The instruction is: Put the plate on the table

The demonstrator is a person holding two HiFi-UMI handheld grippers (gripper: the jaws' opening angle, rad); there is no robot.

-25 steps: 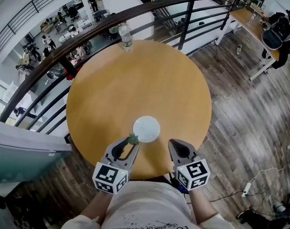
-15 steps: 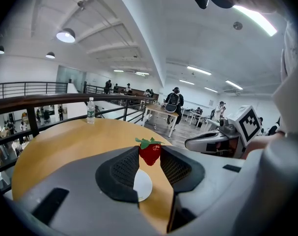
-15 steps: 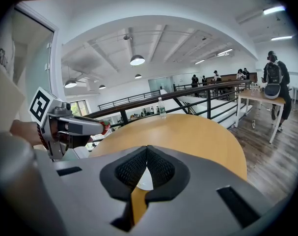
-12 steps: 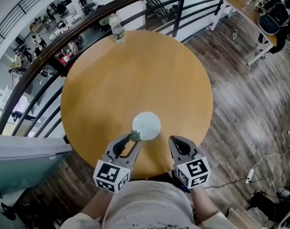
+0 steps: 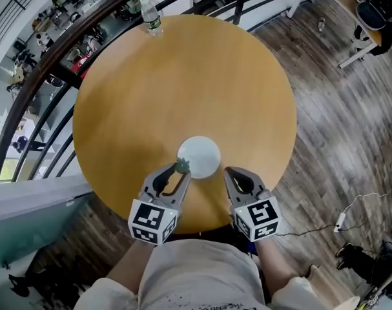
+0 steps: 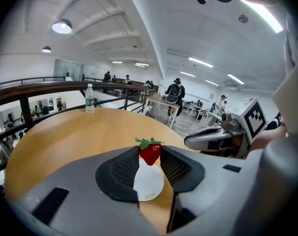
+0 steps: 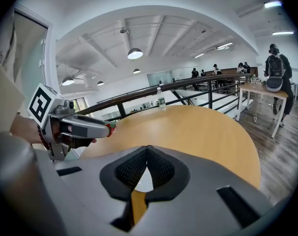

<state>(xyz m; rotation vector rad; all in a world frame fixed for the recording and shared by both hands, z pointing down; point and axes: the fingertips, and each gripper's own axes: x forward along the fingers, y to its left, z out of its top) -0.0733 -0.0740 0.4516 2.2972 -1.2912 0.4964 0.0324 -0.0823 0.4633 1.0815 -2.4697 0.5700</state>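
Risks first, from frame left. The left gripper point(image 5: 181, 168) is clamped on a strawberry point(image 6: 149, 151), and only the very jaw tips pinch it. We judge that a tilt or a loosened squeeze could drop it. It hangs at the plate's rim, so it may land off-centre and roll onto the table point(image 5: 183, 82).

The plate point(image 5: 199, 156) already lies flat on the table, lower centre of the head view, near the table's near edge. A downward or forward bump from either gripper could slide it or tip its rim.

The right gripper point(image 5: 229, 172) has its jaws closed together with nothing between them. It sits low and close, so a careless sweep to the left would hit the plate.

The bottle point(image 5: 149, 15) at upper left is well apart, so we see no issue there.

Layout: the plate lies just ahead of both grippers and between their tips. The left tip with the strawberry overlaps the plate's lower-left rim; we can't tell whether it touches. The right tip is just beside the lower-right rim.
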